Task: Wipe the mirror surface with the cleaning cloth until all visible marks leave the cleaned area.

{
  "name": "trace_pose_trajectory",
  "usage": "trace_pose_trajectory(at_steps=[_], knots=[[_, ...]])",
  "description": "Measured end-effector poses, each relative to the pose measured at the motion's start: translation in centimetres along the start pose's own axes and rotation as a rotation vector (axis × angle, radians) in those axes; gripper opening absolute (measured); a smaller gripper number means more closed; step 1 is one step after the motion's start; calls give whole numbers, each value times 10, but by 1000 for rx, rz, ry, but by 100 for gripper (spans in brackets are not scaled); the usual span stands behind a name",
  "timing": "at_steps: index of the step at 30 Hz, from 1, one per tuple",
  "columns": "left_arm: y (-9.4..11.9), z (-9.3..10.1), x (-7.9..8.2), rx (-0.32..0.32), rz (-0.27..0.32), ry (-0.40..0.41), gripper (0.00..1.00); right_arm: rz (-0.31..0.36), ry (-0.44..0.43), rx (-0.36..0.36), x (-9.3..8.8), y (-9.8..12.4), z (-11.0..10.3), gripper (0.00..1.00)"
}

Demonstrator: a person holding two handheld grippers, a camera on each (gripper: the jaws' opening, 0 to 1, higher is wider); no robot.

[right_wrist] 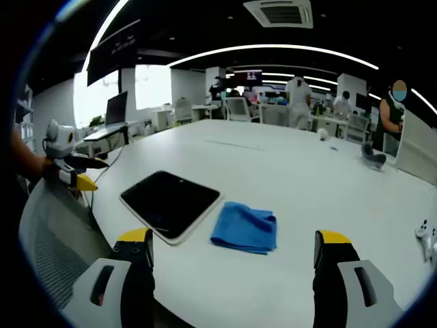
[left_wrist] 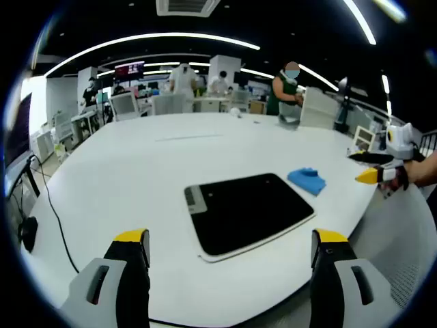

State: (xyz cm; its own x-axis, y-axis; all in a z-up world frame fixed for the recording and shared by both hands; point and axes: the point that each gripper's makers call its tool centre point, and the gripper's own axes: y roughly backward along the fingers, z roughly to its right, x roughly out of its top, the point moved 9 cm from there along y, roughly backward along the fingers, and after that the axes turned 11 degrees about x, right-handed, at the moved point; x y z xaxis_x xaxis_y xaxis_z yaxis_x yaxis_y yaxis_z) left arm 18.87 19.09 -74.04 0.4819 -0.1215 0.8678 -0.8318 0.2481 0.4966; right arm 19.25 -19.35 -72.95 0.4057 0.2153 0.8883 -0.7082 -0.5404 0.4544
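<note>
Mirror (left_wrist: pixel 249 213) flat on table (left_wrist: pixel 136 171) | cloth (right_wrist: pixel 244 227) beside it | both tools spread, apart from them

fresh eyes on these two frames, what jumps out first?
The dark mirror in its pale frame lies flat near the front edge of the big white table. The blue cleaning cloth sits crumpled on the table beside it, close but apparently not on the glass. Both claws stand open and empty short of them: the left claw faces the mirror, the right claw faces the cloth.
</note>
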Motion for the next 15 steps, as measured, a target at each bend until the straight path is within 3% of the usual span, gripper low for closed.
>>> trace_pose_trajectory(at_steps=[15], knots=[[0,1,-1,-2,-9,0,98,2,-8,2,-1,0,0,95]])
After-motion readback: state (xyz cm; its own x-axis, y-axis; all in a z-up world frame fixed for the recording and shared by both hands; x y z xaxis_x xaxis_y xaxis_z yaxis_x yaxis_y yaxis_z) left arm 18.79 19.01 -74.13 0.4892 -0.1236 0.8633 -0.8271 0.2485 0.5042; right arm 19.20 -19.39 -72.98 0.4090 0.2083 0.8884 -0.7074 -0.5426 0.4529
